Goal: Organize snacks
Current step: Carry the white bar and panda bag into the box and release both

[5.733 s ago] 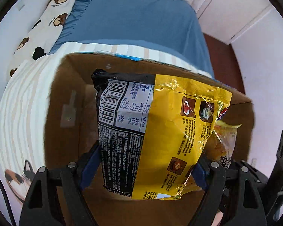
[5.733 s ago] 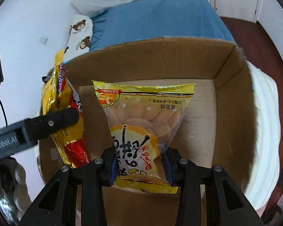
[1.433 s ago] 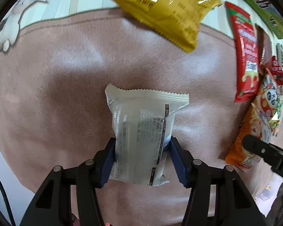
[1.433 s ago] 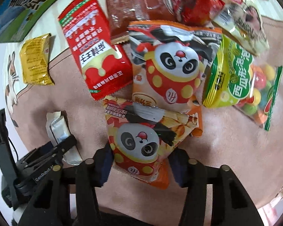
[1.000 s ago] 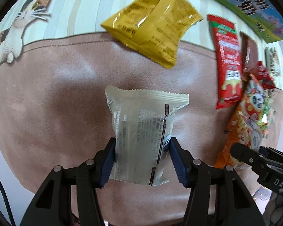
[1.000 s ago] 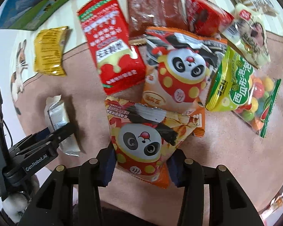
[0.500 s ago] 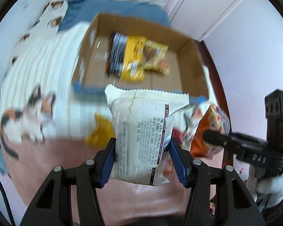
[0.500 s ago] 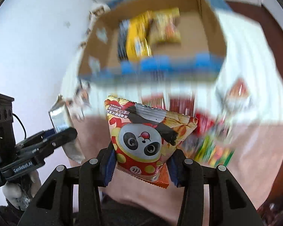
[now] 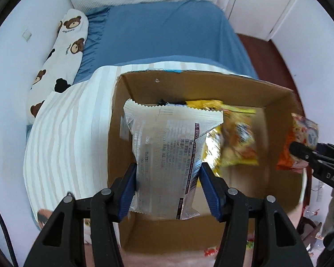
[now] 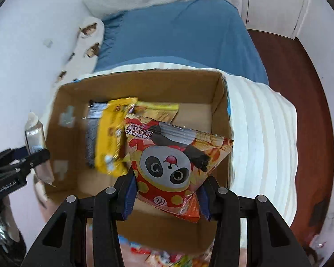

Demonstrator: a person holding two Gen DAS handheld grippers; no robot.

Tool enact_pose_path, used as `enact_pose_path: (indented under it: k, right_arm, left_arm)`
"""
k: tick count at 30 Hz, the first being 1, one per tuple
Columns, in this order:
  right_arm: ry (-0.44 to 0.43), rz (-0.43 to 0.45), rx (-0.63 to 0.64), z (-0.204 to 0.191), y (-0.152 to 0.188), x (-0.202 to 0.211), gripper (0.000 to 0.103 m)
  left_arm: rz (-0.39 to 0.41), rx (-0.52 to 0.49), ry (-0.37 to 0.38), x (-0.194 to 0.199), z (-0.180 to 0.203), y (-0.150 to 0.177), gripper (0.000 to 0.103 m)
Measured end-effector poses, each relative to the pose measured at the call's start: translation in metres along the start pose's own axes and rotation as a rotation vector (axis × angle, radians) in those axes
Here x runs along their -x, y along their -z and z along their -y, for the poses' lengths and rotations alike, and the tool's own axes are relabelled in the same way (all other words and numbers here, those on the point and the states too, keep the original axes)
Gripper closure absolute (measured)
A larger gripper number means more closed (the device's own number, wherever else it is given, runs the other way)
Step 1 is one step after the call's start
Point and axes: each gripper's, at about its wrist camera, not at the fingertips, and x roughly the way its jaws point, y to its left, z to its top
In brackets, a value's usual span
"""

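Note:
My left gripper (image 9: 168,189) is shut on a silvery white snack packet (image 9: 169,149) and holds it over the left part of an open cardboard box (image 9: 189,82). My right gripper (image 10: 167,194) is shut on an orange and red panda snack bag (image 10: 171,162) and holds it over the right part of the same box (image 10: 144,80). Inside the box lie a yellow and black bag (image 10: 110,133) and a yellow cracker bag (image 9: 236,140). The panda bag also shows at the right edge of the left wrist view (image 9: 300,142).
The box stands on a striped white blanket (image 9: 66,133) on a bed with a blue sheet (image 9: 162,35) and a bear-print pillow (image 9: 60,51). Loose snacks (image 10: 167,255) lie on the near side of the box. White walls stand left and right.
Both grippers have carried their packets up from the brown blanket to above the box. The box is nearer and fills the middle of both views.

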Motion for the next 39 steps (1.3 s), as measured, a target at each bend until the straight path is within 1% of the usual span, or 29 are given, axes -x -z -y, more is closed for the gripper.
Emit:
enact_pose_path:
  k: [1, 3, 5, 7, 9, 10, 11, 12, 13, 14, 15, 19, 22, 24, 27, 31, 33, 37, 39]
  right_arm:
    - [0.014, -0.005, -0.004, 0.000, -0.008, -0.009, 0.054]
    - [0.042, -0.024, 0.002, -0.001, -0.022, -0.024, 0.054]
    - [0.060, -0.033, 0.005, 0.001, -0.031, -0.038, 0.054]
    - [0.077, -0.036, 0.002, 0.004, -0.032, -0.044, 0.054]
    - [0.095, -0.047, -0.010, 0.008, -0.037, -0.055, 0.051]
    - [0.106, -0.058, -0.018, 0.010, -0.039, -0.060, 0.047]
    - [0.111, -0.062, -0.025, 0.013, -0.041, -0.064, 0.031]
    - [0.107, -0.066, -0.037, 0.015, -0.043, -0.070, 0.025]
    - [0.082, -0.067, -0.046, 0.018, -0.043, -0.072, 0.023]
    - [0.075, -0.070, -0.055, 0.020, -0.043, -0.075, 0.022]
    - [0.075, -0.068, -0.055, 0.020, -0.043, -0.075, 0.021]
    - [0.082, -0.060, -0.054, 0.016, -0.043, -0.079, 0.016]
    - [0.079, -0.051, -0.059, 0.014, -0.043, -0.077, 0.014]
    - [0.065, -0.049, -0.063, 0.013, -0.042, -0.074, 0.009]
    - [0.058, -0.033, -0.070, 0.014, -0.036, -0.065, 0.009]
    - [0.050, -0.001, -0.072, 0.012, -0.021, -0.053, 0.009]
    - [0.053, 0.030, -0.071, 0.010, -0.010, -0.044, 0.009]
    - [0.048, 0.090, -0.075, 0.006, 0.017, -0.024, 0.009]
    - [0.053, 0.118, -0.069, 0.001, 0.030, -0.015, 0.009]
  left_arm:
    - [-0.025, -0.001, -0.006, -0.013, -0.002, -0.008, 0.050]
    - [-0.047, -0.004, -0.003, -0.026, -0.001, -0.021, 0.049]
    - [-0.053, -0.003, -0.014, -0.034, -0.001, -0.029, 0.048]
    - [-0.052, -0.009, -0.026, -0.042, -0.002, -0.039, 0.048]
    - [-0.051, -0.017, -0.037, -0.046, -0.001, -0.044, 0.048]
    - [-0.055, -0.019, -0.040, -0.049, -0.002, -0.048, 0.048]
    - [-0.059, -0.013, -0.044, -0.051, -0.002, -0.051, 0.047]
    - [-0.064, -0.006, -0.045, -0.054, -0.003, -0.053, 0.046]
    - [-0.070, 0.004, -0.044, -0.056, -0.005, -0.056, 0.035]
    - [-0.072, 0.010, -0.048, -0.058, -0.006, -0.057, 0.016]
    - [-0.067, 0.013, -0.050, -0.058, -0.007, -0.058, 0.012]
    - [-0.045, 0.030, -0.041, -0.057, -0.008, -0.056, 0.010]
    - [-0.038, 0.042, -0.034, -0.053, -0.009, -0.053, 0.010]
    - [-0.024, 0.050, -0.018, -0.049, -0.008, -0.049, 0.010]
    - [0.023, 0.050, -0.011, -0.037, -0.002, -0.041, 0.010]
    - [0.108, 0.046, -0.019, -0.013, 0.005, -0.024, 0.010]
    - [0.158, 0.050, -0.023, 0.001, 0.008, -0.009, 0.010]
    - [0.216, 0.056, -0.006, 0.024, 0.014, 0.021, 0.010]
    - [0.248, 0.054, -0.013, 0.035, 0.018, 0.038, 0.010]
